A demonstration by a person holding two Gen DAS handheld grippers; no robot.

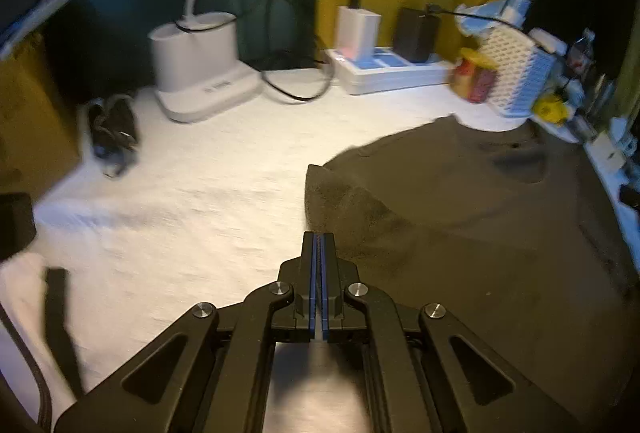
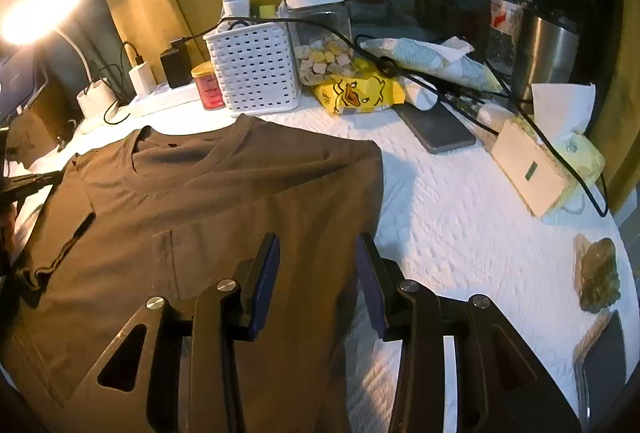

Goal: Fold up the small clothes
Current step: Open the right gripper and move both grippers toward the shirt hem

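Note:
A dark brown T-shirt (image 2: 208, 201) lies on the white table cover, neck hole toward the back. Its right side is folded in to a straight edge. A chest pocket shows. In the left wrist view the shirt (image 1: 460, 217) fills the right half, with its left sleeve spread out. My left gripper (image 1: 319, 239) is shut and empty, its tips at the near edge of that sleeve, over the cover. My right gripper (image 2: 316, 253) is open and empty, above the shirt's folded right edge.
A white basket (image 2: 256, 69), red can (image 2: 208, 85), jar of snacks (image 2: 320, 33), yellow packet (image 2: 356, 93), phone (image 2: 436, 129), tissue box (image 2: 536, 169) and bottle (image 2: 508, 13) crowd the back and right. A white lamp base (image 1: 200, 73), power strip (image 1: 392, 69) and cables stand at the back left.

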